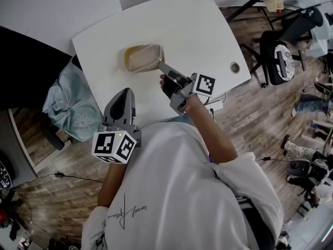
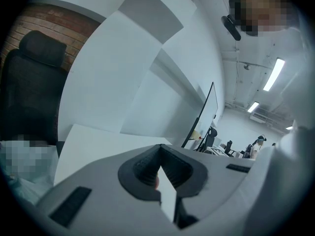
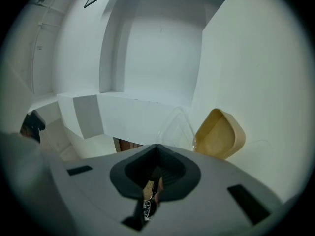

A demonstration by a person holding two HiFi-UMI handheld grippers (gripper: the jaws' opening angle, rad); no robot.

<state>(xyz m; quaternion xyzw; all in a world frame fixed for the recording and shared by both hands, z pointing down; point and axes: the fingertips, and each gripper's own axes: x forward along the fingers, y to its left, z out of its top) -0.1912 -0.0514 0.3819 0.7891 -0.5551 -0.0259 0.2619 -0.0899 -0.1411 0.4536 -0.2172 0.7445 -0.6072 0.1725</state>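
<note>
**A:** That tan rounded plastic tray [image 1: 143, 58] in the middle of the white table [image 1: 208, 30], how would it handle?

**B:** Light and slidey, I'd guess. Its clear thin plastic lid [image 3: 176, 127] looks floppy. The right gripper [image 3: 156, 146] is pinched shut on the lid's corner (probably the best spot). The left gripper [image 2: 159, 147] is closed on nothing, hovering near the table's edge.

The white shirt [image 1: 177, 191] hides the near edge of the desk [image 1: 197, 30] in the head view, where the right tongs [image 1: 160, 65] cover the near corner of the tan container [image 1: 141, 58]. The clear lid [image 3: 176, 127] shows only as a faint outline in the right gripper view, its gripped edge buried between the pads [image 3: 173, 167]. The black chair [image 2: 29, 82] runs off the left gripper view's dark rim.
</note>
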